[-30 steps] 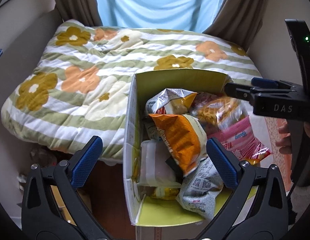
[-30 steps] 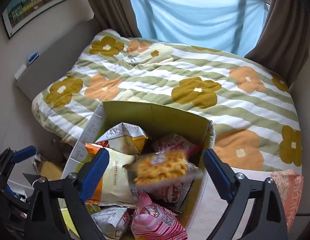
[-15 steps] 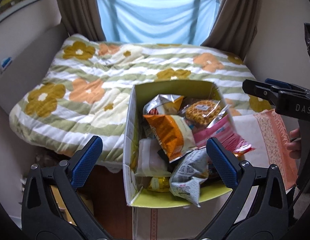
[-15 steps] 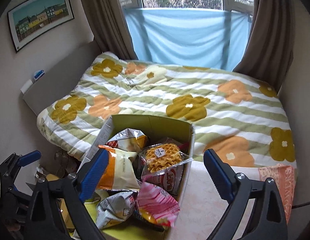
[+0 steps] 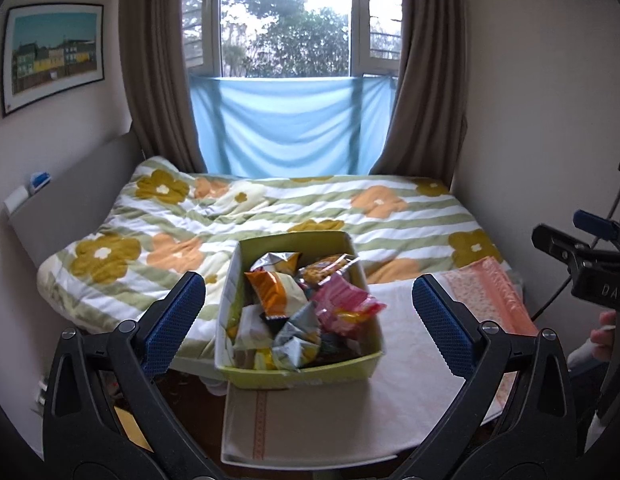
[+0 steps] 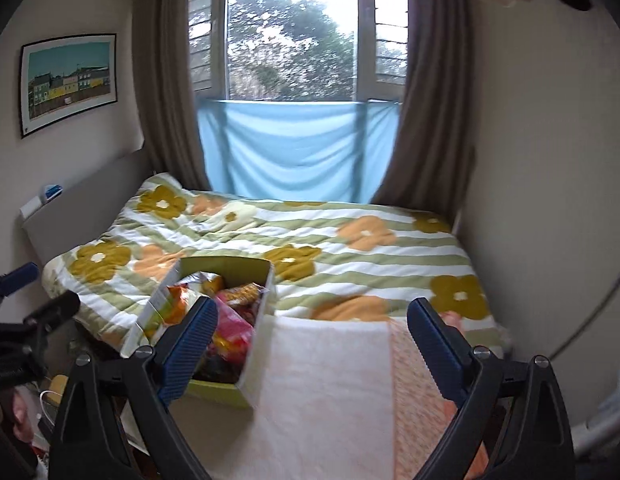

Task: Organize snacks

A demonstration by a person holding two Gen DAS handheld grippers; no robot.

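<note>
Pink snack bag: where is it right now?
In the left wrist view, the pink snack bag lies atop the pile on the right side of the green box, beside the orange bag.

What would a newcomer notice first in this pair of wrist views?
First the yellow-green box, heaped with bright snack bags, at the near left corner of a pale cloth-covered table. Behind it lies a bed with a striped quilt printed with big mustard and orange flowers, under a window half covered by a blue cloth. Framing each view, the left gripper and right gripper stand open and empty.
</note>
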